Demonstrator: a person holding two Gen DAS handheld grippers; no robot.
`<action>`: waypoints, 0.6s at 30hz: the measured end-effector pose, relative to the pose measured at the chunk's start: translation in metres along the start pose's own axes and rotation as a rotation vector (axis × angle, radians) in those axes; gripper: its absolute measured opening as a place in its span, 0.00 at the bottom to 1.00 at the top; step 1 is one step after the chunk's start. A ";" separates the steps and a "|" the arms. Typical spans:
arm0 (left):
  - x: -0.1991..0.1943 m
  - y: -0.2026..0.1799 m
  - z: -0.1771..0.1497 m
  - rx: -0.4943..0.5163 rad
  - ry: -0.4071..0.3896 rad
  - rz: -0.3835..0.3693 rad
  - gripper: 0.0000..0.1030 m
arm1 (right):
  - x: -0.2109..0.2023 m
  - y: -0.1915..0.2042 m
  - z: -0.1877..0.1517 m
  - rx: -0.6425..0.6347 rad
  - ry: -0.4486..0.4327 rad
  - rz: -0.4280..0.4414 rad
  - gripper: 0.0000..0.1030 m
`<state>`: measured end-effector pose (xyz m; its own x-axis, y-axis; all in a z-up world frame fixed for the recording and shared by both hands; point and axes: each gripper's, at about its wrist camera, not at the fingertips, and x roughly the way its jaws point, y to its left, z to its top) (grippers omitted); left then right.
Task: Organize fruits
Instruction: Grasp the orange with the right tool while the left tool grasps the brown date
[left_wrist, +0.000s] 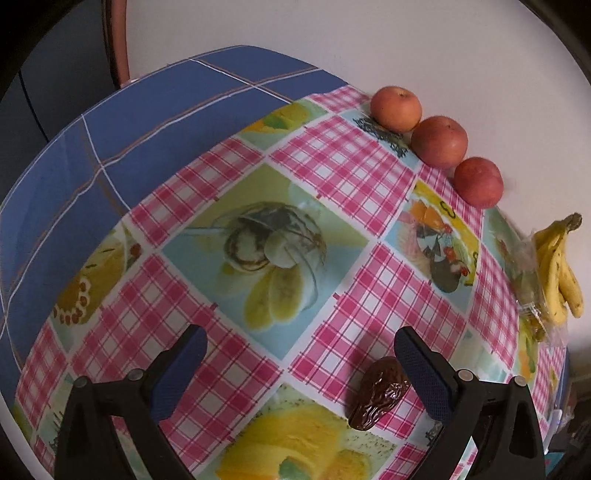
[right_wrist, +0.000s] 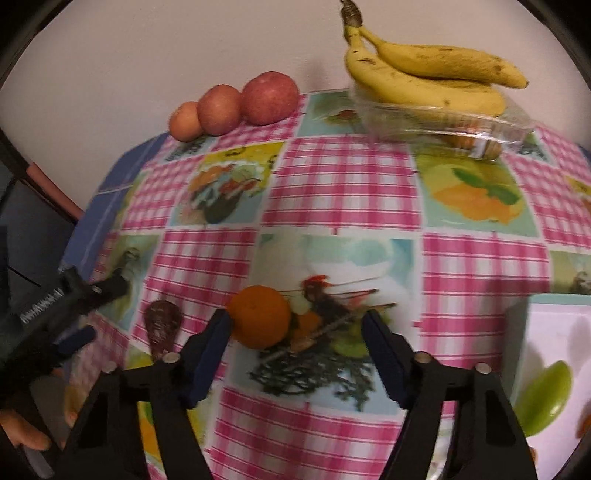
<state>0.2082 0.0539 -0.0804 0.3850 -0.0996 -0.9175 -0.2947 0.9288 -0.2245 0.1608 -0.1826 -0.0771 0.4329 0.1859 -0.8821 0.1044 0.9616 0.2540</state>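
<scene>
The orange (right_wrist: 259, 316) sits on the tabletop (right_wrist: 343, 192) between the fingers of the right gripper (right_wrist: 297, 325), touching the left finger's tip at about 9 o'clock; the jaws stand wide and grip nothing. A date (right_wrist: 161, 325) lies at 9 o'clock of the orange, beside the left gripper (left_wrist: 300, 341), whose jaws are also wide and empty; in the left wrist view the date rests just inside its right finger. Three apples (left_wrist: 438, 141) line the wall at 1 o'clock in that view, touching one another. Bananas (right_wrist: 424, 74) lie on a clear plastic box (right_wrist: 443, 122) at 1 o'clock in the right wrist view. A white card (right_wrist: 550, 369) with a green print lies at 3 o'clock. The checked cloth (left_wrist: 332, 158) covers the tabletop.
</scene>
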 end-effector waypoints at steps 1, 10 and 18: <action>0.001 -0.001 -0.001 0.000 0.004 -0.003 0.99 | 0.001 0.002 0.000 0.000 -0.002 0.014 0.64; 0.003 -0.006 -0.004 -0.009 0.025 -0.037 0.98 | 0.008 0.006 -0.003 0.030 -0.013 0.142 0.35; 0.004 -0.012 -0.005 -0.003 0.046 -0.069 0.97 | 0.000 -0.004 -0.003 0.052 -0.026 0.117 0.33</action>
<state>0.2088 0.0404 -0.0832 0.3639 -0.1795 -0.9140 -0.2720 0.9180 -0.2886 0.1577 -0.1856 -0.0794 0.4675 0.2901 -0.8350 0.0982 0.9217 0.3752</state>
